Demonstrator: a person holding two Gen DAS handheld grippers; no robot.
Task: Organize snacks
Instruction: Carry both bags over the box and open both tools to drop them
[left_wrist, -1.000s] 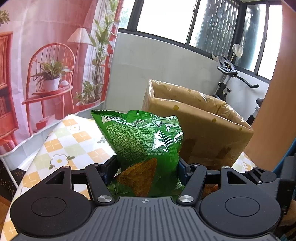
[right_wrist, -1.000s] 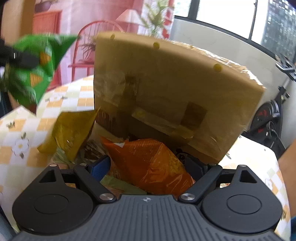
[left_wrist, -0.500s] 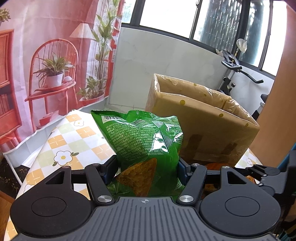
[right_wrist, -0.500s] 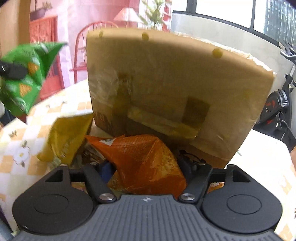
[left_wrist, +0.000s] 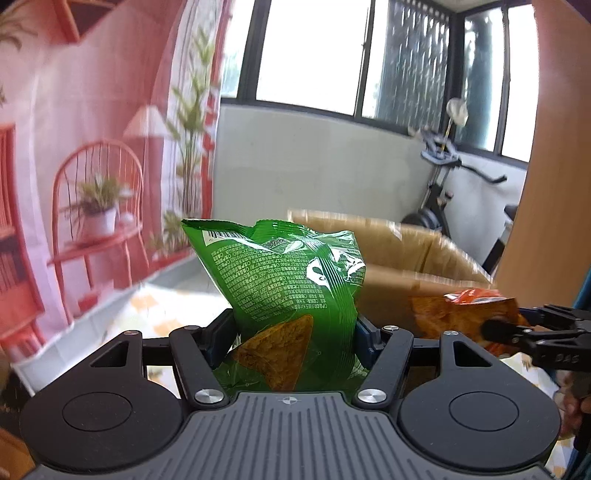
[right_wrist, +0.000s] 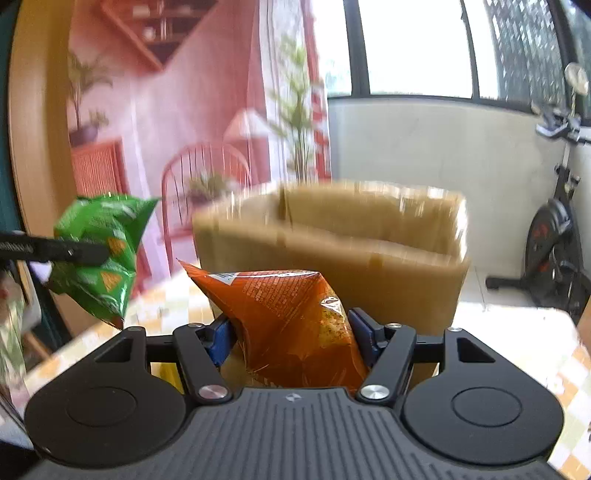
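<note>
Left gripper (left_wrist: 293, 332) grips my green chip bag (left_wrist: 284, 288); right gripper (right_wrist: 291, 332), jaws closing, pinches my orange chip bag (right_wrist: 291, 321); both bags ride clear of the table, before the open cardboard box (right_wrist: 369, 254)

A printed backdrop (left_wrist: 92, 155) in pinks and reds hangs on the left, picturing a red chair, potted plants, a lamp and shelves (all of it flat print, not real furniture). Beside it a pale grey low wall (left_wrist: 314, 162) runs under dark-framed windows (left_wrist: 310, 55), which glow white with daylight. An exercise bike (right_wrist: 554, 236) stands by that wall. A tan wooden panel (left_wrist: 550, 184) fills the right edge.
</note>
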